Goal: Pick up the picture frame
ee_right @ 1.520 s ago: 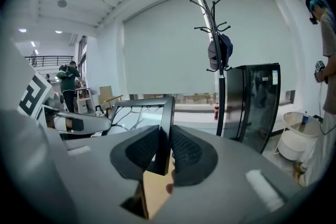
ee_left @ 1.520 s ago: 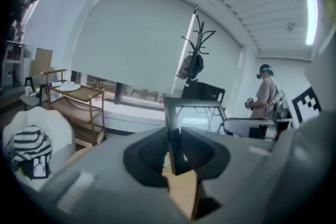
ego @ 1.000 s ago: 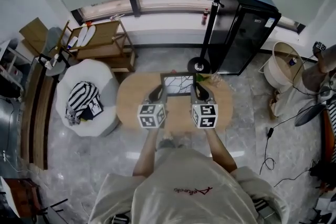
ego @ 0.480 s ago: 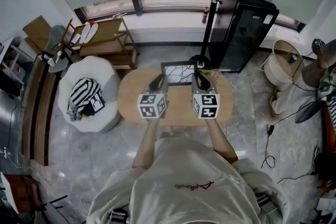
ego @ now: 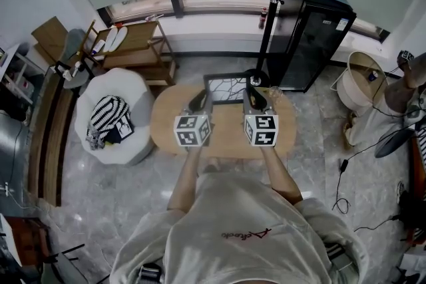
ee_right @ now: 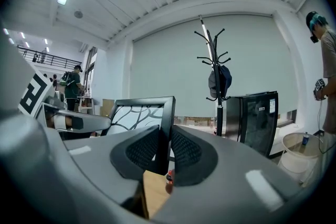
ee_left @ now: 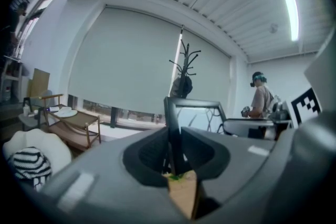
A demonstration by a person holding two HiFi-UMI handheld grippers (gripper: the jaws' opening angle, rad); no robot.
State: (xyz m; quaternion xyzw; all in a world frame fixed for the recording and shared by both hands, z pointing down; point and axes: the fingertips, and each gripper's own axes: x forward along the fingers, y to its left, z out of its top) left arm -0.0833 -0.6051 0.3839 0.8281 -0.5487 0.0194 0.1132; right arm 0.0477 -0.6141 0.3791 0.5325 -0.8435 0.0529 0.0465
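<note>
Wooden table (ego: 166, 124), picture frame (ego: 227, 89), left claw (ego: 204, 95) and right claw (ego: 248, 94) pinching opposite sides

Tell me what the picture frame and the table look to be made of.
The picture frame: thin matte black border with square edges, likely metal or painted wood; I cannot tell which. Its panel shows black branch lines on white. The table: smooth pale tan top, probably wood or veneer.

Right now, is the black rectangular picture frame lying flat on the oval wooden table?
No, the black rectangular picture frame stands upright, its side edges clamped by the left tongs and the right tongs.
</note>
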